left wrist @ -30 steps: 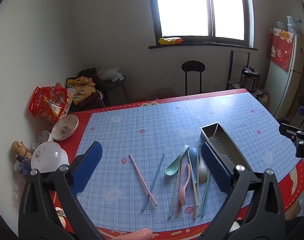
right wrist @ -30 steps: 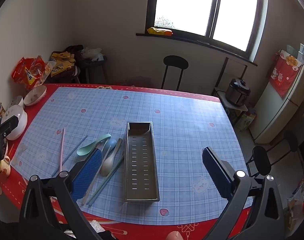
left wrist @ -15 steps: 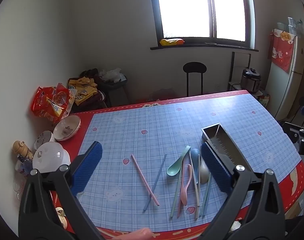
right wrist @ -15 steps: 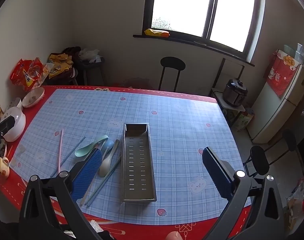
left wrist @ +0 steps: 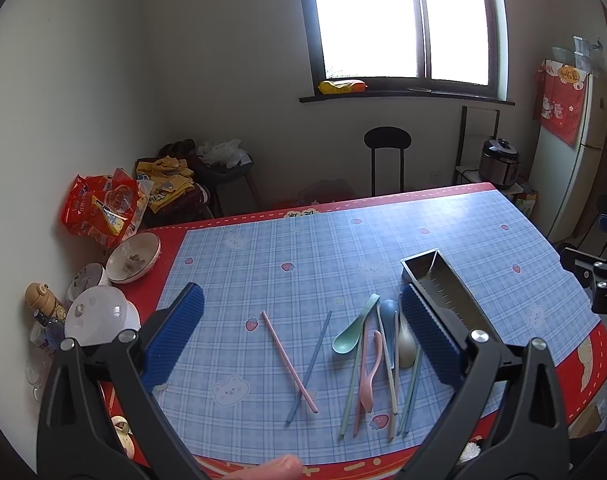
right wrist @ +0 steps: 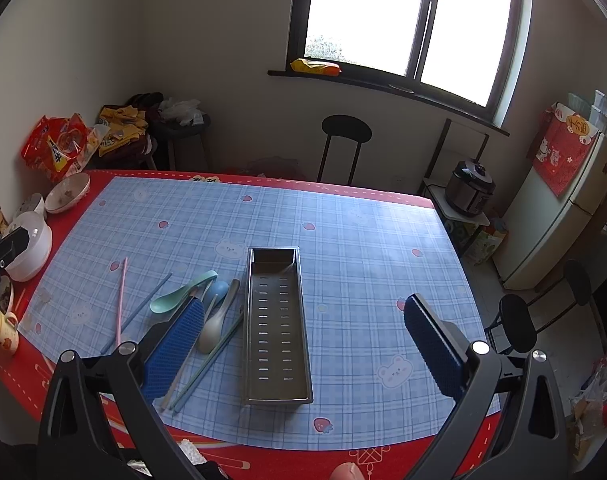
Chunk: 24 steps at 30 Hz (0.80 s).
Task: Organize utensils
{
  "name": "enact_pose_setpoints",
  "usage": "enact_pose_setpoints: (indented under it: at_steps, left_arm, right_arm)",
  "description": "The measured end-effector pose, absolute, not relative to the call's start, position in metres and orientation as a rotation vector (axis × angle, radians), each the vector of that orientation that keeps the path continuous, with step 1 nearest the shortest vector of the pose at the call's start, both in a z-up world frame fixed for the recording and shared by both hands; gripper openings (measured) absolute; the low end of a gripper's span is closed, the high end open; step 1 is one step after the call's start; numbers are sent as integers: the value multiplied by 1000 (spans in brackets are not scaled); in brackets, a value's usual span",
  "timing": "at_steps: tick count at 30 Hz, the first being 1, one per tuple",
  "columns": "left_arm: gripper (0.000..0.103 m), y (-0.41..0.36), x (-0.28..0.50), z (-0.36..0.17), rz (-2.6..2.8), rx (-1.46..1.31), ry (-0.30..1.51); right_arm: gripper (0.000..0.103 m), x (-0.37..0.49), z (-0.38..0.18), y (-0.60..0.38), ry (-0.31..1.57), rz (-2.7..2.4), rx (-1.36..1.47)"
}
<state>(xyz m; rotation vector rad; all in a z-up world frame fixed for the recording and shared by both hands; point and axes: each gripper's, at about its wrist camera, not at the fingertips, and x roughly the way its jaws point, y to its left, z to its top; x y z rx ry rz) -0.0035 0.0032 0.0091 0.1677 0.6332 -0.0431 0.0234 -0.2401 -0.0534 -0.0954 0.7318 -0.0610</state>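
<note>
A perforated metal utensil tray lies empty on the blue plaid tablecloth; the left wrist view shows the tray at the right. Left of it lie loose utensils: a teal spoon, a pink spoon, a grey spoon, a pink chopstick, a blue chopstick and several more chopsticks. My left gripper hovers open above the utensils. Open too, my right gripper hangs above the tray. Neither holds anything.
Bowls, a white lidded pot and bottles crowd the table's left edge, with a red snack bag behind. A cup stands at the near left corner. A black stool stands beyond the table, a chair at the right.
Both grippers have drawn back and up slightly, so the table and utensils look a little farther off. Nothing on the table has moved.
</note>
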Motion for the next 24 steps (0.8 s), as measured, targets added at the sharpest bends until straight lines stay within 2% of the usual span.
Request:
enact_pose_setpoints:
  at_steps: [24]
  left_arm:
    - [98, 5, -4, 8, -45, 162, 633]
  right_arm:
    - [98, 27, -56, -240, 735, -64, -96]
